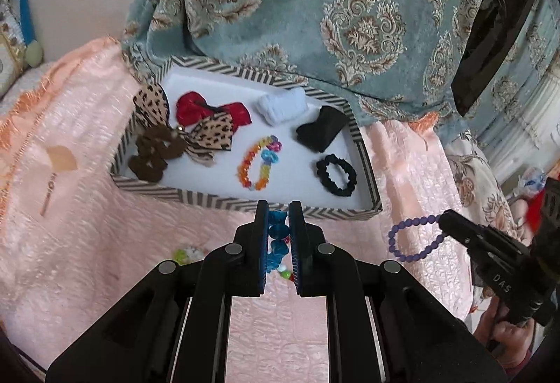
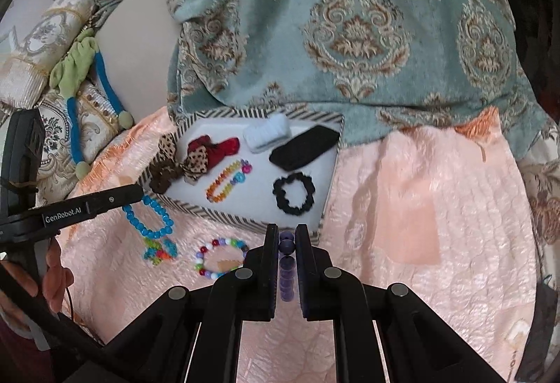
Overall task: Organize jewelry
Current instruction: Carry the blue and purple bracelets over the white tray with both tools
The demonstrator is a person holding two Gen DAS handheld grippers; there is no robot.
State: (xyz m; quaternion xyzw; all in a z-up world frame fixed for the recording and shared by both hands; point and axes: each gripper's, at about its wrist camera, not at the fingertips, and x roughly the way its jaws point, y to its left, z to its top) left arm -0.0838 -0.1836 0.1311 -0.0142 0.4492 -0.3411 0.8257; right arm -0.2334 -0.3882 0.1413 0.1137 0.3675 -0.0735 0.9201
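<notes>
my left gripper point(image 1: 279, 218) is pinched on a string of translucent blue beads point(image 1: 277, 241), which hangs between its fingers just short of the near wall of the zigzag-striped shallow cardboard tray point(image 1: 217, 201) on the pink quilted cover point(image 1: 105, 243). my right gripper point(image 2: 287, 236) is clamped on a purple matte bead bracelet point(image 2: 287, 272), held just beside the tray's near right corner. inside the tray i note an orange and multicoloured bead bracelet point(image 1: 257, 162), a black scrunchie point(image 1: 336, 174) and a red fabric bow point(image 1: 210, 111); a multicoloured round-bead bracelet point(image 2: 220, 257) lies on the cover near the tray.
</notes>
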